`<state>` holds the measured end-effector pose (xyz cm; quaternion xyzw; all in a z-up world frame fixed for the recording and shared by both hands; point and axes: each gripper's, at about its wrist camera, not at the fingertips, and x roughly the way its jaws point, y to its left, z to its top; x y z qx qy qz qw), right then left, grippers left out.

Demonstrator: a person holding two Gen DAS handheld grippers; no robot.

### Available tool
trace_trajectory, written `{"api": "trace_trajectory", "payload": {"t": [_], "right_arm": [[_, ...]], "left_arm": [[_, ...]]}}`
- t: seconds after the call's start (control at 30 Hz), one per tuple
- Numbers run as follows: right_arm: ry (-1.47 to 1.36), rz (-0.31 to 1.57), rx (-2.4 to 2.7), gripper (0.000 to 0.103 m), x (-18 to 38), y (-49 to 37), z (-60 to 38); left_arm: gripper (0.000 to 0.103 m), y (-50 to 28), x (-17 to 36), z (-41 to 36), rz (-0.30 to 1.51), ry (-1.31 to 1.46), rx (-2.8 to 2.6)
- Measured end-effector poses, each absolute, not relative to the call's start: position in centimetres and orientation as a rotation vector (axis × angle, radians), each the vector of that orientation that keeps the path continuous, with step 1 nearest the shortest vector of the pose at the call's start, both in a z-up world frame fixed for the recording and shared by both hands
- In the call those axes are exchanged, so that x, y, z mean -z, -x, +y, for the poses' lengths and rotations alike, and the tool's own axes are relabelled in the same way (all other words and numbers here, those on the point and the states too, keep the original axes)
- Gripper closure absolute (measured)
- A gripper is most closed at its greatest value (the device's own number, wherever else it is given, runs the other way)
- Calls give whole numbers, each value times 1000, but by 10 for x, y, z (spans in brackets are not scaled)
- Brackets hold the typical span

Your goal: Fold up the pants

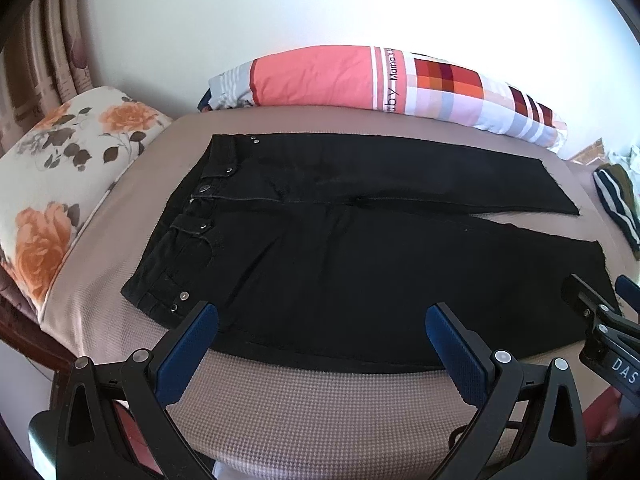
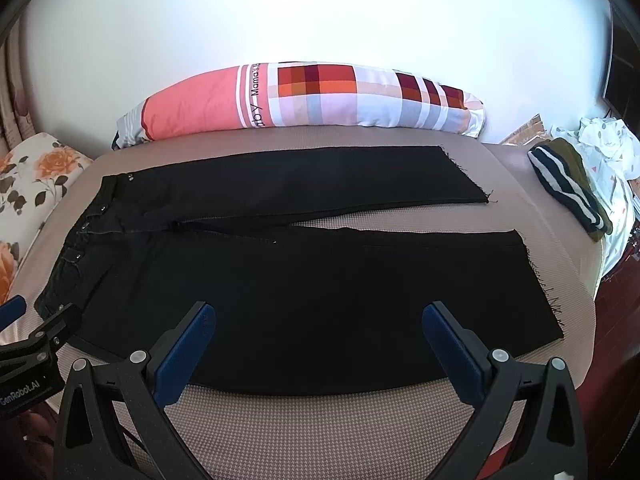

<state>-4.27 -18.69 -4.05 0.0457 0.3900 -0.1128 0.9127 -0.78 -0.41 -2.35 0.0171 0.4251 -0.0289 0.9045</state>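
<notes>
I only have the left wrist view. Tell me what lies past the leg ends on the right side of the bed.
Observer: A crumpled white patterned cloth lies beyond the striped garment.
Operator: Report the near leg's hem.
Observer: The near hem of the pants is frayed and lies flat on the bed, fully visible here.
Operator: State the right gripper.
Observer: The right gripper is open over the near leg, holding nothing.

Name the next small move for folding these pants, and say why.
Probably lower both grippers onto the near leg's edge: the black pants lie flat and unfolded, legs apart, and the left gripper and right gripper hover with jaws open, holding nothing.
</notes>
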Motion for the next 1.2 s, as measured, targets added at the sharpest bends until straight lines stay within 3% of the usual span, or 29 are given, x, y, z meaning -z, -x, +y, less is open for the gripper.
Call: {"api": "trace_trajectory", "payload": {"t": [1.2], "right_arm": [[-95, 811, 230, 0, 41, 39, -182]], "left_arm": [[0, 8, 32, -2, 907, -50, -3]]}}
